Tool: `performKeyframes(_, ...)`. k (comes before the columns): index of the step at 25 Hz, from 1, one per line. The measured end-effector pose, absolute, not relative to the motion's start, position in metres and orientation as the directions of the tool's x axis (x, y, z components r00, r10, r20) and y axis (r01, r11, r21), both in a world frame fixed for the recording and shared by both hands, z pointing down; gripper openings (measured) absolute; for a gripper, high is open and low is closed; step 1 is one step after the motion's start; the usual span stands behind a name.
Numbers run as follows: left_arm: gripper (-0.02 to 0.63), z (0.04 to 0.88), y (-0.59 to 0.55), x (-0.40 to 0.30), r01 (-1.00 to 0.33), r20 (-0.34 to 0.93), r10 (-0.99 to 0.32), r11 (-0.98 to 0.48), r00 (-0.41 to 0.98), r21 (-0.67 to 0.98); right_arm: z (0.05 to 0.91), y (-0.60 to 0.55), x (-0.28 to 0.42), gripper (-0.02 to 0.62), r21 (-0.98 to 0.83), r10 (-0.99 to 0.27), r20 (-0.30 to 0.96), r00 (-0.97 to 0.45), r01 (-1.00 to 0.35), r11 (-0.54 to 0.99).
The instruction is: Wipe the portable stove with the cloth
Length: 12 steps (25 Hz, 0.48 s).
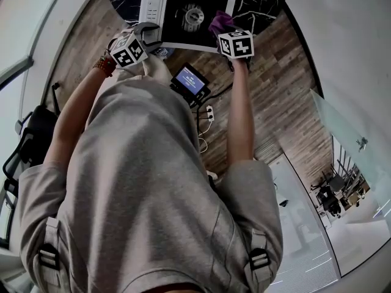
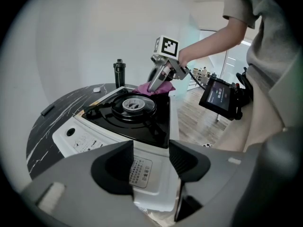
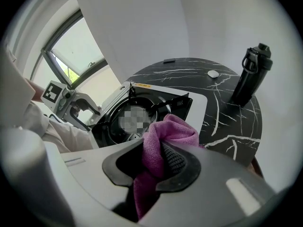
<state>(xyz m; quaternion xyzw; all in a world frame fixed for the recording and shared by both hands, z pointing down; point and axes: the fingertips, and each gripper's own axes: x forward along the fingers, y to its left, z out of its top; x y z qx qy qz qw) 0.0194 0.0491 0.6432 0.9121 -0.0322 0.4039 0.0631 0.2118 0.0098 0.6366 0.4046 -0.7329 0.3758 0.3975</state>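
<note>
**Portable stove** (image 1: pixel 183 14): white body, black top. It stands at the near edge of the round black marble table (image 3: pixel 227 122).

**Cloth** (image 1: pixel 221 22): purple, clenched in the right tongs (image 3: pixel 156 162). Its bunched end lies on the right side of the stove's black top, beside the burner.

**Left tongs** (image 2: pixel 150 162): spread wide, straddling the stove's white near-left corner. The pads apparently do not press on it, though the view is tight.

**Black bottle** (image 3: pixel 253 77): upright near the table's far edge, well apart from the stove.
</note>
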Motion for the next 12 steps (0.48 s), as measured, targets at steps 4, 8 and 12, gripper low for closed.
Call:
performKeyframes(4,0.224,0.6443,0.0482,0.0195,-0.111,0.739,-0.01,-0.99,0.674,0.089,0.6372,0.0053,0.2146,0.097,-0.228,-0.304,0.884,-0.354,-0.896,0.381)
performKeyframes(8,0.22,0.6443,0.0473,0.0194,-0.111,0.743,-0.004,-0.989,0.67,0.095,0.6385,0.0027,0.2135,0.097,-0.24,-0.296,0.883,-0.364,-0.893,0.381)
performKeyframes(12,0.216,0.6435,0.0468,0.0202,-0.112,0.743,-0.005,-0.989,0.669,0.095,0.6376,-0.0004,0.2152,0.097,-0.23,-0.3,0.886,-0.354,-0.896,0.379)
